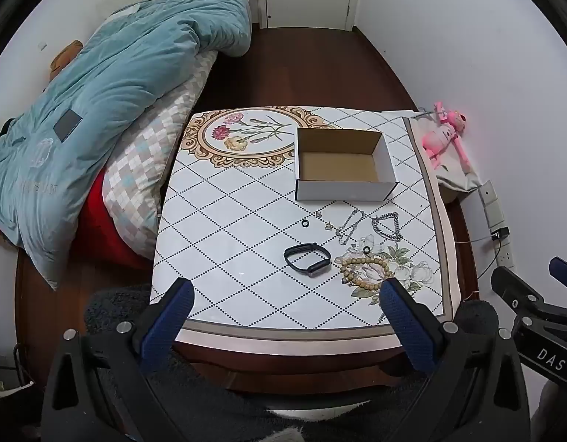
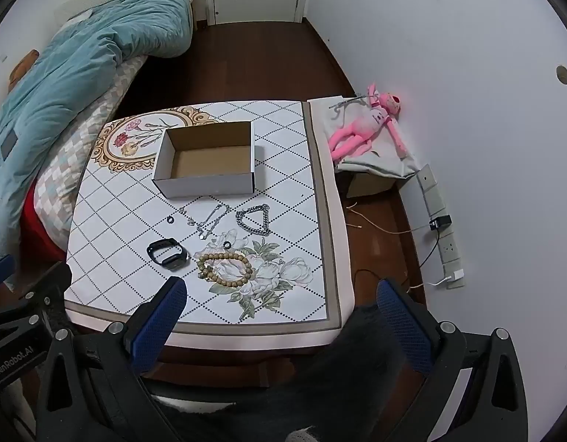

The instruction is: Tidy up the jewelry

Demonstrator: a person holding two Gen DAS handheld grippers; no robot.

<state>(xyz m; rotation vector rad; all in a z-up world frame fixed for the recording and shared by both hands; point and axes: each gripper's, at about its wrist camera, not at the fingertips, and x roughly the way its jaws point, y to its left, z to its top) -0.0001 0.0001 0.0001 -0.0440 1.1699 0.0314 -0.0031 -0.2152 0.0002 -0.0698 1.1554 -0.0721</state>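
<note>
I see a blue blanket (image 1: pixel 110 84) on the bed at the left of the frame. My left hand-held gripper (image 1: pixel 287 294) is spread wide and holds nothing, low in the frame at the near edge of the table (image 1: pixel 217 221). Above it and a bit right lies the black watch band (image 1: pixel 306 260), then the wooden bead bracelet (image 1: pixel 364 270) near the right finger. Higher up lie a thin chain (image 1: pixel 348 226) and a thick silver chain (image 1: pixel 386 226). The open box (image 1: pixel 342 164) sits above them all. In the right view, my right hand-held gripper (image 2: pixel 281 296) is spread wide too, with the beads up and to its left.
</note>
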